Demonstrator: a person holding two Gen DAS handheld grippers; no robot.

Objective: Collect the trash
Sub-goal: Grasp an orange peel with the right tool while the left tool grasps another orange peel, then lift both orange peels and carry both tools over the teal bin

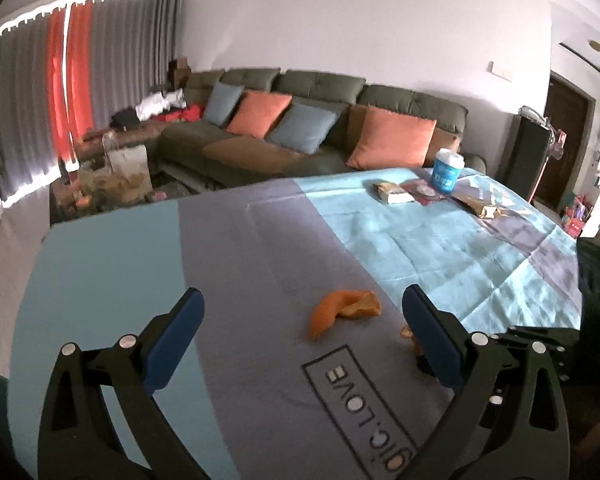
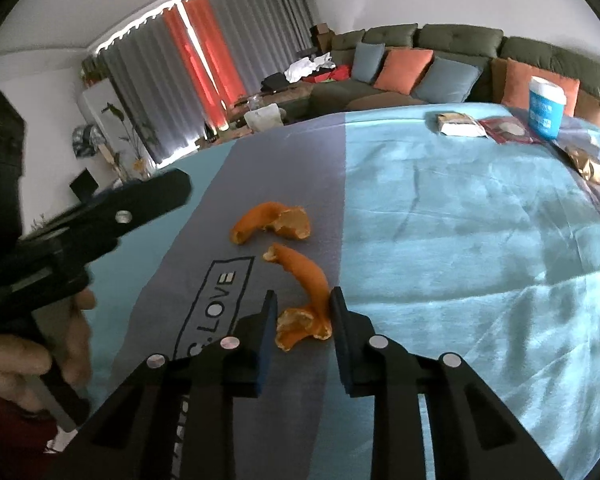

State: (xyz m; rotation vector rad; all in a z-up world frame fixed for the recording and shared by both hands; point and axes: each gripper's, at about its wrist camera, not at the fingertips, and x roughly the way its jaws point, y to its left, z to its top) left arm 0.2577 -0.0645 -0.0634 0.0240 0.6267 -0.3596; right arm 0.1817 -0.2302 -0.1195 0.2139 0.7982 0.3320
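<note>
Two pieces of orange peel lie on the grey stripe of the tablecloth [image 2: 460, 240]. The nearer, long curved peel [image 2: 306, 312] sits between the fingers of my right gripper [image 2: 302, 300], and both blue pads touch its curled end, so the gripper is shut on it. The farther peel [image 2: 274, 222] lies free a little beyond. In the left wrist view that free peel [image 1: 344, 312] rests just ahead of my left gripper [image 1: 302, 292], which stands wide open with nothing between its pads. The left gripper's right finger hides most of the nearer peel [image 1: 406, 333].
At the table's far right stand a blue cup with a white lid [image 2: 546, 106], a torn white packet [image 2: 456, 124], a red wrapper [image 2: 508, 130] and a gold wrapper [image 2: 592, 168]. A hand [image 2: 28, 364] holds the left gripper's handle. A sofa with cushions [image 1: 312, 120] runs behind.
</note>
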